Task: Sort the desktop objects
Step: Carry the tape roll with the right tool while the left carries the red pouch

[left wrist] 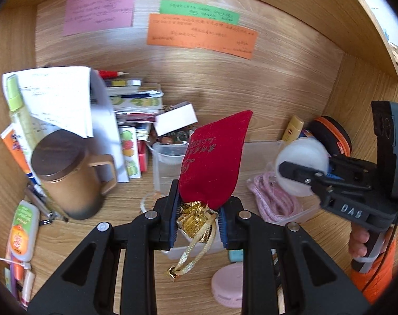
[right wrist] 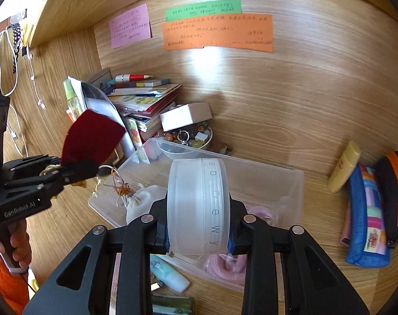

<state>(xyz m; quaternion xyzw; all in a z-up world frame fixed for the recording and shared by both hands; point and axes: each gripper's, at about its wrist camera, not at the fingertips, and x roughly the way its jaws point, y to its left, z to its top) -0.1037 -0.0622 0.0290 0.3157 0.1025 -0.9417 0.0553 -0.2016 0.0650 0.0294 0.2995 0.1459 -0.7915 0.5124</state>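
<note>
The left gripper (left wrist: 199, 220) grips a red pouch (left wrist: 214, 157) by its gold neck; the right gripper (right wrist: 199, 233) clamps a frosted jar (right wrist: 197, 204). Both hang above the clear bin (right wrist: 277, 181), so lower each well inside before loosening, pouch on the left, jar right.

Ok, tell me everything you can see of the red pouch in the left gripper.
The red velvet pouch is a flat, soft drawstring bag with gold characters printed on one face. Its gathered neck shows gold lining and a gold ribbon cord that dangles below, ending in a small gold bead. The left gripper pinches it at the neck, so the body stands upward, above the desk clutter.
</note>
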